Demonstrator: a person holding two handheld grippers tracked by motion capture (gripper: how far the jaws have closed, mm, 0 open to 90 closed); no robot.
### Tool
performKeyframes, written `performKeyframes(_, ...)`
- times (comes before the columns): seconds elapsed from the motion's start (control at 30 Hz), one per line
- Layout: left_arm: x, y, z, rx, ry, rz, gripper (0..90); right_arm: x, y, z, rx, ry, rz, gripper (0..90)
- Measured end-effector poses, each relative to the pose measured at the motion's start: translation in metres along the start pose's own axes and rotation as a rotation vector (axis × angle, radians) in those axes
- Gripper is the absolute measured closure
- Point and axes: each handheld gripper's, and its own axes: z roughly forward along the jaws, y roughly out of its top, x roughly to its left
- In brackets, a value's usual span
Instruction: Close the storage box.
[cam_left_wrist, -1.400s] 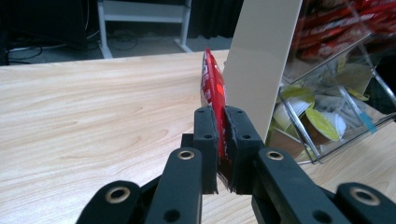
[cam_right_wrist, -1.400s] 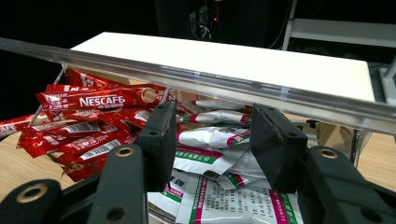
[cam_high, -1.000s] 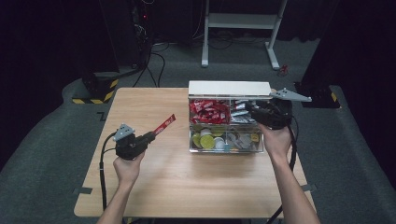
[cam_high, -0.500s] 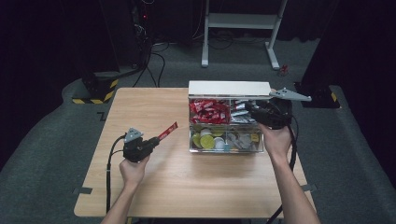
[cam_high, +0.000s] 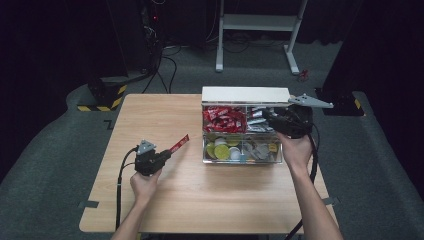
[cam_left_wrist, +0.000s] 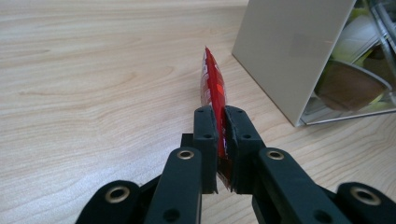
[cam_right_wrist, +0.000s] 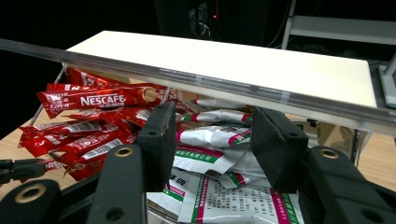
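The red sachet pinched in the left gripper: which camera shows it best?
The left gripper view: the red sachet stands edge-on, clamped between the jaws. The high view shows it small, beside the box.

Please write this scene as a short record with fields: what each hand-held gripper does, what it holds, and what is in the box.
left hand-held gripper: shut on red sachet, low over the table, left of the box
right hand-held gripper: jaws apart, nothing pressed between them, at the box's back right part
box: clear, with compartments, lid raised at the back
back left compartment: red Nescafe sachets
back right compartment: silver sachets with green and pink print
front compartments: round yellow-green and white pieces; other small items too blurred to name
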Motion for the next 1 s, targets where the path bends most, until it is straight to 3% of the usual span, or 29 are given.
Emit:
performKeyframes(0.53,-0.007,-0.008,0.014,0.036,-0.002,0.006,82.6,0.000,-0.001,0.001,-0.005,0.014,0.007,49.9)
performKeyframes(0.77,-0.009,-0.011,0.020,0.083,-0.005,0.016,80.5,0.000,-0.003,0.003,0.008,0.015,0.007,50.1)
performKeyframes(1.0,-0.008,-0.012,0.021,0.103,-0.016,0.022,73.0,-0.001,-0.003,0.003,0.010,0.018,0.010,50.1)
